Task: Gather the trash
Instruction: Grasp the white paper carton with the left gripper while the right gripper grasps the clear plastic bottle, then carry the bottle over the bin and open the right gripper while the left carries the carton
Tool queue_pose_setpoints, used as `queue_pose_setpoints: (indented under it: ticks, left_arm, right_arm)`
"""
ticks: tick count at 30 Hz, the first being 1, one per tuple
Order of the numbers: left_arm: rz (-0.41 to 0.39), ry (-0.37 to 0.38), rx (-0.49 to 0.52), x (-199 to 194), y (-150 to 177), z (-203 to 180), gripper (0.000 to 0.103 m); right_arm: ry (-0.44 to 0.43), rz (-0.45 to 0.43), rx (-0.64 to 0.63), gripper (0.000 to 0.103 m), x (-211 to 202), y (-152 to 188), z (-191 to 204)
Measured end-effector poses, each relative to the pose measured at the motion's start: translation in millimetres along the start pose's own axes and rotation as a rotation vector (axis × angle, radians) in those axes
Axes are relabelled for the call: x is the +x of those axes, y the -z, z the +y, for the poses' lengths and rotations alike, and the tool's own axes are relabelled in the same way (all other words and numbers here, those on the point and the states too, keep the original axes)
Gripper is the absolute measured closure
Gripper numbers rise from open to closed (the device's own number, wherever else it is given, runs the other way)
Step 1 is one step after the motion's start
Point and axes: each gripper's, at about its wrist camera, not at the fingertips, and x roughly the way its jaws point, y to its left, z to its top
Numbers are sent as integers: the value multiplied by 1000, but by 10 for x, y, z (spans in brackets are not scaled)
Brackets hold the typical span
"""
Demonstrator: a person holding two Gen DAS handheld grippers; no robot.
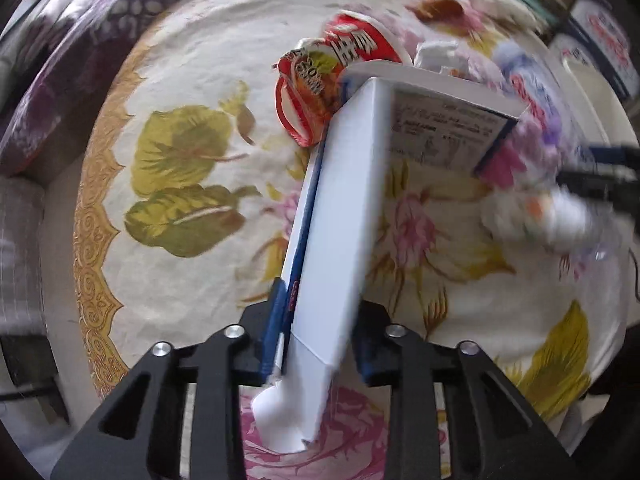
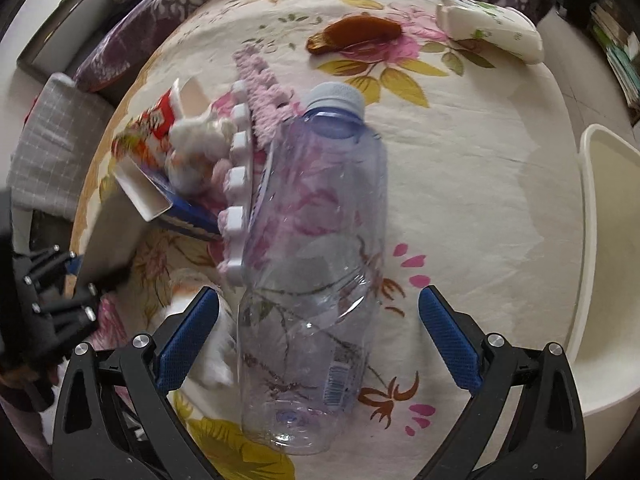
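My left gripper [image 1: 316, 320] is shut on a white and blue carton [image 1: 344, 208] and holds it above the flowered tablecloth [image 1: 180, 60]. Beyond it lies a red snack wrapper [image 1: 316, 92]. My right gripper [image 2: 316, 336] is open, its blue pads on either side of a clear plastic bottle [image 2: 316, 260] with a pale cap; whether the bottle rests on the cloth or hangs in the air I cannot tell. The left gripper [image 2: 60, 300] and the carton [image 2: 116, 232] show at the left edge of the right wrist view.
A cream bin [image 2: 604, 272] stands at the table's right edge. A brown hair clip [image 2: 354, 34], a white tissue pack [image 2: 488, 26], a pink knitted piece [image 2: 264, 88] with a white toothed foam strip [image 2: 238, 184], and crumpled tissue [image 2: 196, 148] lie on the cloth.
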Motion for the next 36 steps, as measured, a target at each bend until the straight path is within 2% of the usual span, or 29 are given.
queue_pose_setpoints:
  ticks: [3, 5, 7, 10, 13, 19, 20, 22, 24, 28, 33, 35, 36]
  left_arm:
    - [-36, -1, -20, -140, -27, 4, 78]
    - [-58, -10, -44, -232, -59, -3, 81]
    - [-76, -11, -83, -307, -85, -19, 82]
    - [-111, 12, -185, -439, -132, -20, 83]
    - [-167, 43, -277, -570, -116, -127, 83]
    - [-287, 33, -330, -810, -193, -238, 82]
    - [-307, 33, -341, -850, -202, -252, 82]
    - [-338, 28, -358, -905, -207, -287, 82]
    - [-377, 27, -377, -974, -221, -326, 82]
    - [-426, 22, -392, -1036, -253, -405, 82]
    - [-446, 22, -407, -1076, -274, -503, 82]
    - [-434, 23, -403, -1057, -287, -505, 82]
    - [-429, 26, -404, -1044, -284, -497, 82]
  right_arm:
    - [-17, -8, -10, 8, 27, 22, 30]
    - [-38, -16, -7, 17, 23, 15, 38]
    - [-46, -16, -3, 30, 19, 13, 35]
    - [-64, -43, 27, 45, -46, -19, -9]
    - [-74, -82, 43, 46, -153, -34, -47]
    - [-71, -196, 60, 47, -453, -21, -95]
    - [-62, -232, 59, 49, -545, -21, -99]
    - [-44, -271, 53, 60, -626, -34, -75]
    - [-39, -317, 46, 63, -749, -25, -68]
    - [-18, -384, 26, 65, -897, 12, -75]
    - [-20, -337, 59, 63, -876, 15, -190]
    - [3, -304, 50, 40, -802, 9, -214]
    - [16, -291, 36, 24, -758, 15, -191]
